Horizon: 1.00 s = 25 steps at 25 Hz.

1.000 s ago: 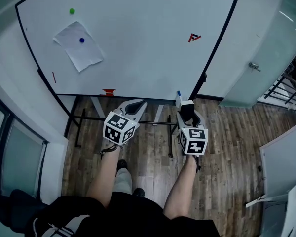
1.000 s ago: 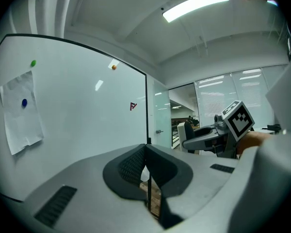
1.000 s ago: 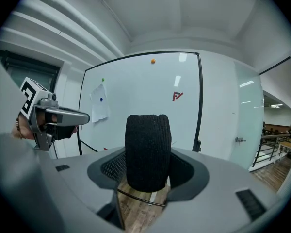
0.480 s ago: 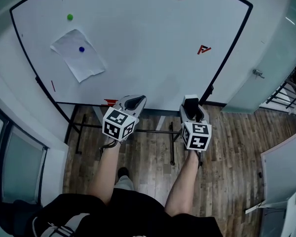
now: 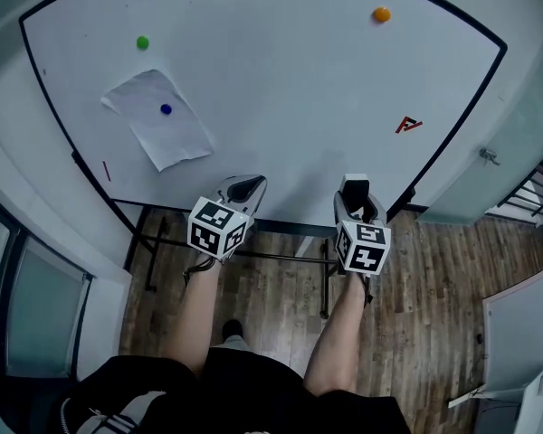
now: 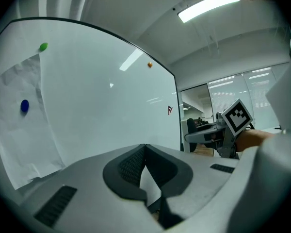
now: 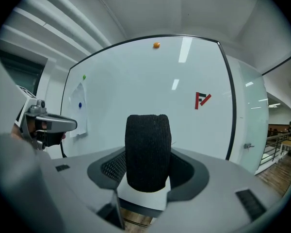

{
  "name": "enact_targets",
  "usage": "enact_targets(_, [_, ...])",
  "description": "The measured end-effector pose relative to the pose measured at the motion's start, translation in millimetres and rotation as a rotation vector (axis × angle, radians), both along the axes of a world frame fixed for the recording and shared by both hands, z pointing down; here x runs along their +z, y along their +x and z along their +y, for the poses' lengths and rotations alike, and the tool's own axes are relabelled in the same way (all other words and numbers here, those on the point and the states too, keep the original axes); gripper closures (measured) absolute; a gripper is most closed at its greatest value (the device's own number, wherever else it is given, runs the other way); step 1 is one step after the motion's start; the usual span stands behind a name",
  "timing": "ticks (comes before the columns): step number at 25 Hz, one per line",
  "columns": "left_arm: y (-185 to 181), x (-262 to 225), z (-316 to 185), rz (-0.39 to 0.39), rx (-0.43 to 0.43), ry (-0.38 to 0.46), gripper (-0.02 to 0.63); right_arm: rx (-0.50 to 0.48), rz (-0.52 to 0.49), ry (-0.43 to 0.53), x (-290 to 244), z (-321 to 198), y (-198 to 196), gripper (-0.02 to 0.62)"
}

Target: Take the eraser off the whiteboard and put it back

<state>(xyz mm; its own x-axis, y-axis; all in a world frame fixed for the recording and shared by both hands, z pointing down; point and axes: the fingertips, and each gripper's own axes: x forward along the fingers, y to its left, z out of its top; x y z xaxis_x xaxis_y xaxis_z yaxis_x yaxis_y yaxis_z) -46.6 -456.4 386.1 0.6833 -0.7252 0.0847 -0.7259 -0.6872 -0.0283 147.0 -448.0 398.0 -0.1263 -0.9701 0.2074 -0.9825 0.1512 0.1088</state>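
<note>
Eraser point(image 7: 147, 152), a black felt block on a white body, sits clamped between the pads of the right gripper point(image 7: 148, 168), standing up out of the jaws. It is off the whiteboard point(image 5: 281, 89) and is held in front of the board's lower edge, apart from its surface. The left gripper point(image 6: 145, 147) hangs beside it with its jaw tips together and nothing between them.

The eraser looks ready to go back on the board. To do that well, aim for a bare patch of board. Stay clear of the paper sheet point(image 5: 158, 116) pinned by a blue magnet point(image 5: 166, 109), of the green magnet point(image 5: 142, 42) and orange magnet point(image 5: 381, 14), and of the red mark point(image 5: 407, 125) at the right. Bring the eraser in square, so that a whole flat face meets the surface at once rather than an edge. Hold the grip until it seats, then spread the jaws and draw straight back so that neither pad drags it sideways. Which face is meant to cling I cannot tell.
</note>
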Motion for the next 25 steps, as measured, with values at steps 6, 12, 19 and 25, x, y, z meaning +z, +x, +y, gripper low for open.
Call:
enact_targets(6, [-42.3, 5.3, -32.0, 0.003, -0.041, -0.019, 0.586, 0.005, -0.006, -0.028, 7.8, -42.6, -34.8, 0.350])
enact_targets(12, [-76.5, 6.7, -57.4, 0.011, -0.079, -0.023, 0.585, 0.066, -0.020, -0.006, 8.9, -80.6, -49.7, 0.350])
enact_targets(19, [-83.8, 6.2, -80.5, 0.013, -0.061, -0.021, 0.586, 0.124, -0.035, 0.005, 16.8, -112.9, -52.3, 0.350])
enact_targets(25, [-72.2, 3.8, -90.2, 0.000, -0.021, -0.015, 0.586, 0.179, -0.057, 0.012, 24.1, -128.3, -47.6, 0.350])
